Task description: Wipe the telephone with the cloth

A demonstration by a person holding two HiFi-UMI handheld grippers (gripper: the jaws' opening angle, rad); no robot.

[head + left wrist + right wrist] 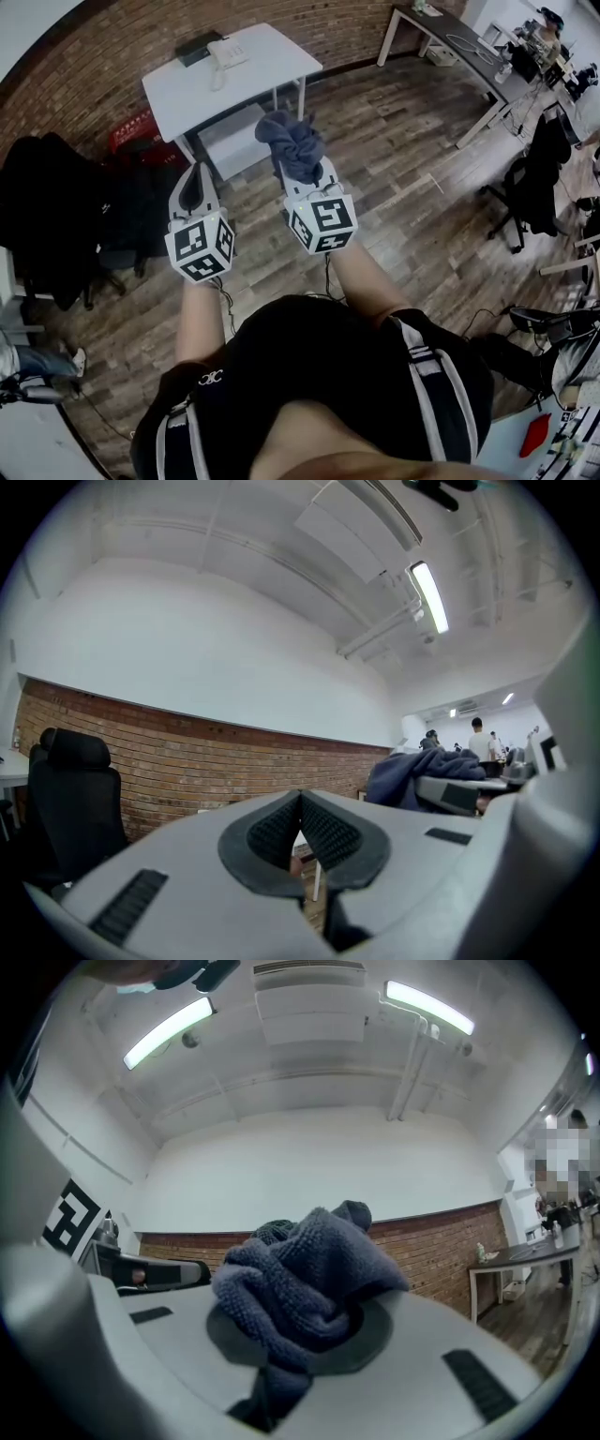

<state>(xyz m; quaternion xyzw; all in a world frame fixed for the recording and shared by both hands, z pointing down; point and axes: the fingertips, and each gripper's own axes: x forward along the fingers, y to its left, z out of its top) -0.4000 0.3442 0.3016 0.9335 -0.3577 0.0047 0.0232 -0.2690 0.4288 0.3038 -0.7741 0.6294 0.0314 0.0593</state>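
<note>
A white telephone (pixel 225 56) sits at the back of a white table (pixel 272 70) against the brick wall, well ahead of both grippers. My right gripper (pixel 302 165) is shut on a bunched dark blue cloth (pixel 292 142), which fills the middle of the right gripper view as a crumpled cloth (pixel 305 1283) pinched between the jaws. My left gripper (pixel 194 184) hangs to the left of it, shut with nothing held; its pads (pixel 323 832) meet at their tips. The cloth (pixel 412 775) also shows at the right of the left gripper view. Both grippers tilt upward.
A dark flat box (pixel 198 47) lies next to the telephone. A black office chair (pixel 70 220) stands at the left, a red crate (pixel 133 129) by the table leg. A long desk (pixel 469 52) and more chairs (pixel 539 178) are at the right, on wooden floor.
</note>
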